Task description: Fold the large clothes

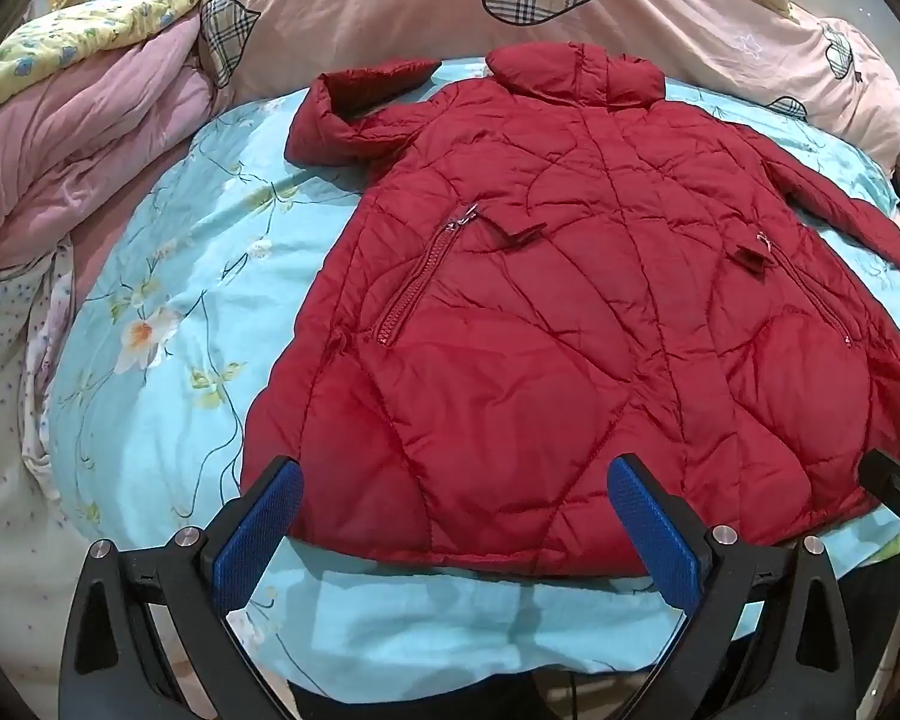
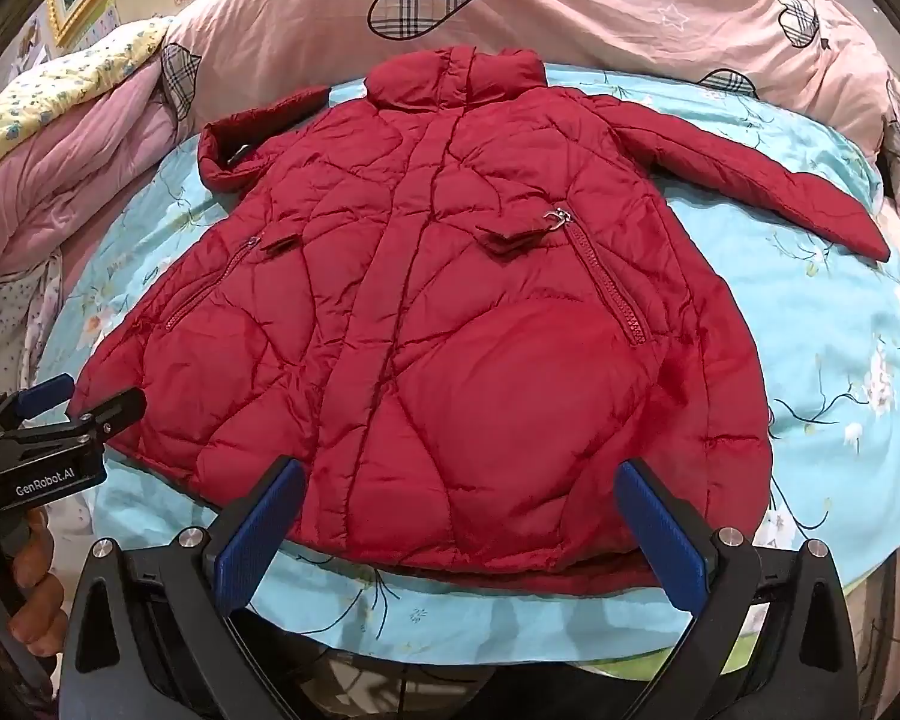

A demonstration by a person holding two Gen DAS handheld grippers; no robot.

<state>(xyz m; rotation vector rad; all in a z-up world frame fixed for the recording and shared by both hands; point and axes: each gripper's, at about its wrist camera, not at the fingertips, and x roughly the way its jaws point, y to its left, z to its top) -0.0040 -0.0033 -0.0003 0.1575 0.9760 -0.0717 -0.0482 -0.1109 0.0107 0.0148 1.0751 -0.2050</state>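
A red quilted puffer jacket [image 1: 558, 324] lies flat, front up, on a light blue floral sheet [image 1: 168, 276]; it also shows in the right wrist view [image 2: 450, 312]. Its collar points away and its hem is near me. The left sleeve is bent back on itself near the collar; the right sleeve [image 2: 768, 180] stretches out to the right. My left gripper [image 1: 456, 516] is open above the hem's left part, holding nothing. My right gripper [image 2: 459, 516] is open above the hem's right part, holding nothing. The left gripper also shows at the left edge of the right wrist view [image 2: 66, 408].
A pink duvet with plaid hearts [image 1: 426, 18] is piled behind the jacket. A pink quilt [image 1: 78, 144] and a yellow floral cover [image 1: 90, 30] are heaped at the left. The sheet's front edge hangs below the hem [image 2: 450, 612].
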